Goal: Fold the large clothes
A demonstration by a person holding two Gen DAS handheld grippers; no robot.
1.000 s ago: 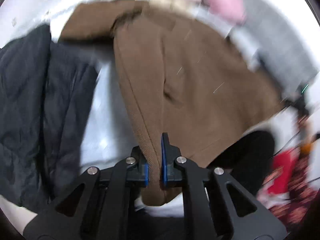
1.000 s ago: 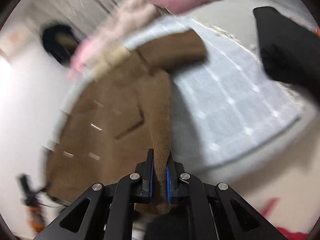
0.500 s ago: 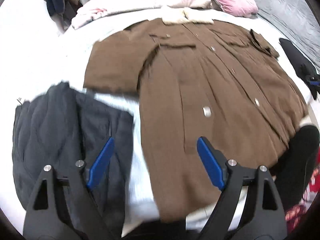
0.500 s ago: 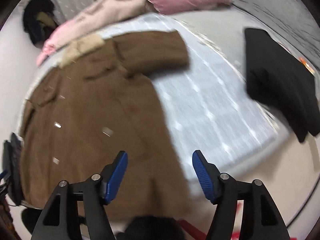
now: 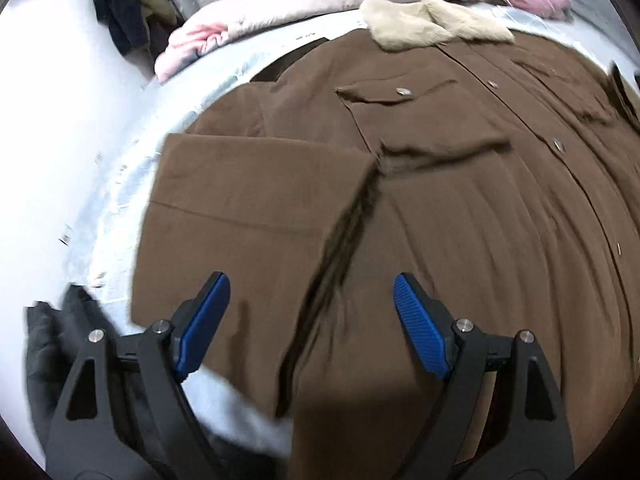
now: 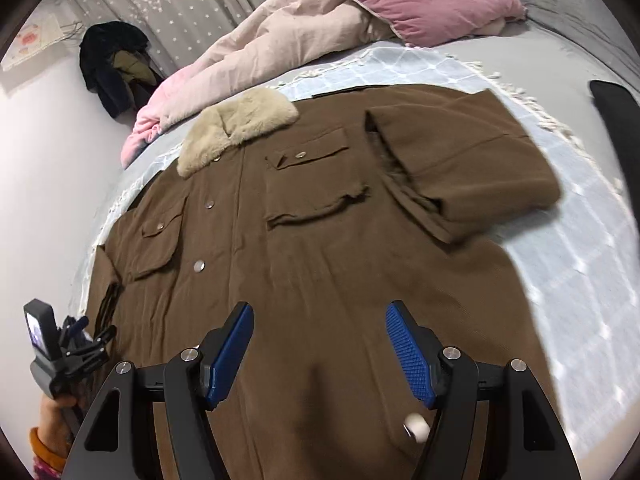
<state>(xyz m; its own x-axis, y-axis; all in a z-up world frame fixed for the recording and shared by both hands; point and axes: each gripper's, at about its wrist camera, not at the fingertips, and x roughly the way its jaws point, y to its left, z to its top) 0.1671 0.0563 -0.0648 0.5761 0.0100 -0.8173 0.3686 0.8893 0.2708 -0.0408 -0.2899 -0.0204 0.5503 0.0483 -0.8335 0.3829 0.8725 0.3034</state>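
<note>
Item: brown coat, lying front side up and spread flat across a light blue checked blanket on a bed. A beige fur collar is sitting at its far end; snap buttons are running down the front, with flapped pockets on either side. One sleeve is lying folded across the shoulder area on the right of the right wrist view; the other sleeve is lying folded flat on the left of the left wrist view.

Left tongs: standing wide apart above the coat, the blue pads having just been opening; nothing is being gripped, only coat fabric showing beyond the gap.

Right tongs: likewise standing well apart over the lower coat body, having just been opening; nothing is being clamped between the jaws.

Surroundings: a pink quilt is lying bunched at the head of the bed, with a pink pillow resting against it. A dark grey garment is lying just beside the coat at the lower left of the left wrist view. A black garment is showing at the right edge of the right wrist view. Dark clothing is hanging against the wall.
</note>
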